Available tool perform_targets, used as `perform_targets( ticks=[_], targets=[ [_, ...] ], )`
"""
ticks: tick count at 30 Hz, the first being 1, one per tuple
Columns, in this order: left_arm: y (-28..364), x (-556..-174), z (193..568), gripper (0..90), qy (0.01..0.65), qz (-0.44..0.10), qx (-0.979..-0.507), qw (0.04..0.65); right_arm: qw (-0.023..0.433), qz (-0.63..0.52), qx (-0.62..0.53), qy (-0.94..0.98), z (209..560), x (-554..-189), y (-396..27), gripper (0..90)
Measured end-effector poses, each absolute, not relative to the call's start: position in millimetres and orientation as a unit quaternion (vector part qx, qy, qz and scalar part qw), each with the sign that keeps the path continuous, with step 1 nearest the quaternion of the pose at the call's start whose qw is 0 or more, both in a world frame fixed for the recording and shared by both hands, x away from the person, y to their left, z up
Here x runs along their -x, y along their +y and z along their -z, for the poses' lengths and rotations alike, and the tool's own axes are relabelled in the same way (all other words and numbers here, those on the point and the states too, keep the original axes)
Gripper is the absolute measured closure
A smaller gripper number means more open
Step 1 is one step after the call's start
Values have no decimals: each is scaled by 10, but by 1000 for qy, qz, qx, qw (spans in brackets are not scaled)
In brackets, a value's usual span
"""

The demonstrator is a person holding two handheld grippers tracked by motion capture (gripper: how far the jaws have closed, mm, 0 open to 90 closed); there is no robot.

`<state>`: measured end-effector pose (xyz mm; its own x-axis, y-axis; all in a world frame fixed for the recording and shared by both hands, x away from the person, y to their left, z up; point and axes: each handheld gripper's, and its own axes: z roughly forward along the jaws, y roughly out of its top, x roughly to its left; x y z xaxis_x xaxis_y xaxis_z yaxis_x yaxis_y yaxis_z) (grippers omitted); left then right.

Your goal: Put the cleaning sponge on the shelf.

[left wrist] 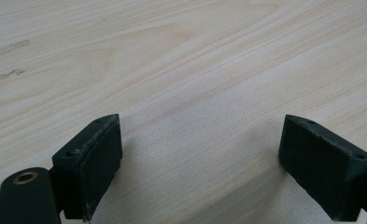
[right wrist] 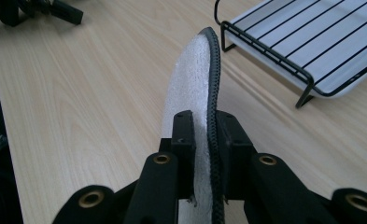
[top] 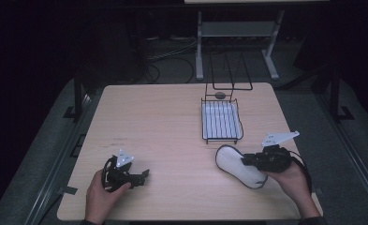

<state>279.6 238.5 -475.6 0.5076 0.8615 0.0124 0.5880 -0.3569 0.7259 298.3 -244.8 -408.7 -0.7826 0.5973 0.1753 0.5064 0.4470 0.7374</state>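
High view showed the light wooden bench (top: 172,140) with a black wire rack over a white tray (top: 221,121) standing right of its middle. Just nearer the person than that rack, a white fleecy insole with a dark stitched rim (top: 235,165) was held in the right gripper (top: 247,161), its jaws closed on one end. In the right gripper view the insole (right wrist: 193,88) stood on edge between the jaws, its long axis running straight out from them, its far tip near the rack's closest corner (right wrist: 307,95). Judging from this, the rack lay just ahead of and beside the tip, so the right hand was much the nearer. The left gripper (top: 142,176) rested well away from the rack towards the person's left; the left gripper view showed its jaws spread wide over bare wood, holding nothing.
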Motion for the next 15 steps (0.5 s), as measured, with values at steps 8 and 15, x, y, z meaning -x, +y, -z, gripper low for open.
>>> perform_targets(
  ticks=[8,15],
  targets=[
    [2385,-2795,4756,127,454,-201,-799,340,70,-430,-329,838,3970,-3000,-2514,791],
    [2386,-2796,4756,127,454,-201,-799,340,79,-441,-337,828,3902,-3038,-2587,792]
  ],
)
